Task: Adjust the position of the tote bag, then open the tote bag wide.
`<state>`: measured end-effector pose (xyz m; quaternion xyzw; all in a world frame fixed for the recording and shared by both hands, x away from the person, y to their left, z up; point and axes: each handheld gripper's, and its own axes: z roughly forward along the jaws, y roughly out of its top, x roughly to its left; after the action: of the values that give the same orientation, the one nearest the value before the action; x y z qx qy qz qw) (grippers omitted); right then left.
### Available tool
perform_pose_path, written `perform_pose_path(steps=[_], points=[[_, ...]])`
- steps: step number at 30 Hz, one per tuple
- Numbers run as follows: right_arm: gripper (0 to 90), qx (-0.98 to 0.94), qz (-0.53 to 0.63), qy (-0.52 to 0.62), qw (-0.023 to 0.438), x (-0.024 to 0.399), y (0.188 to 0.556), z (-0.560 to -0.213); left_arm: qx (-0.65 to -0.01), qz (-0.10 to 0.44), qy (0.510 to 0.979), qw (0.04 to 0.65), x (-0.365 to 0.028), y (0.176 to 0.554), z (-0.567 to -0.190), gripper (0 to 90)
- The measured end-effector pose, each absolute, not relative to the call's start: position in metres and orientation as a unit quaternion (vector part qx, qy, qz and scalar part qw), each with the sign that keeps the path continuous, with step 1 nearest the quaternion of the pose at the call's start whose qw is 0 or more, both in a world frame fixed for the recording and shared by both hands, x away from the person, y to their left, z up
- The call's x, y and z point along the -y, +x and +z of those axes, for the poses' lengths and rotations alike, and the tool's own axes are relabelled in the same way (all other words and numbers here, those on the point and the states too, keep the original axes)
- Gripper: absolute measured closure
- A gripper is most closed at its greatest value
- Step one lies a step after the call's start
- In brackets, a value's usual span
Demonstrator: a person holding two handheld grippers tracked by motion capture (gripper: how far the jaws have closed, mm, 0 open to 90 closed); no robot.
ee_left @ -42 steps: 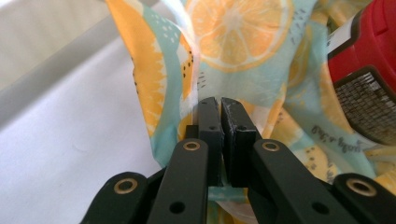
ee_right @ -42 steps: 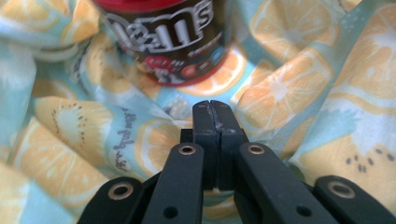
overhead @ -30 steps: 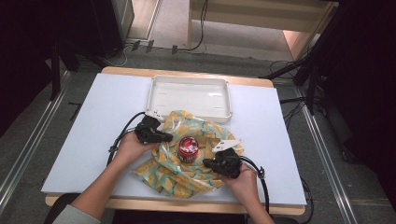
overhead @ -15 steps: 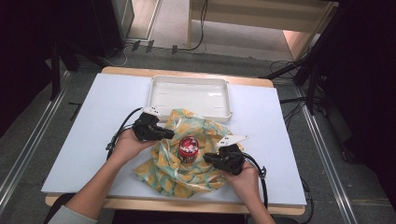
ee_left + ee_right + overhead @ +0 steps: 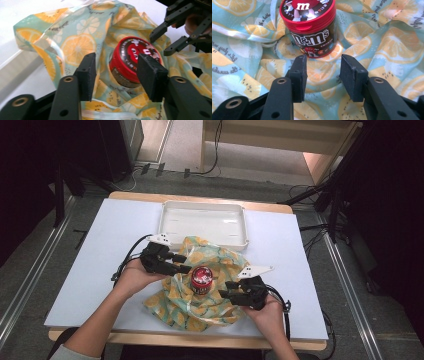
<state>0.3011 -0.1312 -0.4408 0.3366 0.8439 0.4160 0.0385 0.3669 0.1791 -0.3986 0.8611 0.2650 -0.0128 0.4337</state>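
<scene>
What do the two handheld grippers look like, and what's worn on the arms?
Both the left gripper and right gripper are black, with flat rectangular pads, brass-coloured rivets, a light three-cornered top plate and a trailing black cable. Forearms are bare; a grey sleeve edge shows.

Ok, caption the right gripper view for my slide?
Open right gripper poised before an M&M's tub standing on lemon-print cloth.

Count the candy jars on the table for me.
1. The candy jar stands upright on the citrus-print cloth, between both hand-held grippers. The cloth's folds could hide something small.
</scene>
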Motion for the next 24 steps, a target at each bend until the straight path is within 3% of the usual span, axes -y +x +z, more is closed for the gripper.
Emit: perform_pose_path(steps=[13,24], points=[[49.4,-0.836,0.424,0.346,0.031,0.139,0.299,-0.439,-0.229,-0.029,0.869,0.437,-0.167,0.352,-0.394,34.5],[49.6,-0.834,0.425,0.350,0.033,0.144,0.300,-0.439,-0.225,-0.046,0.875,0.426,-0.155,0.349,-0.408,19.3]])
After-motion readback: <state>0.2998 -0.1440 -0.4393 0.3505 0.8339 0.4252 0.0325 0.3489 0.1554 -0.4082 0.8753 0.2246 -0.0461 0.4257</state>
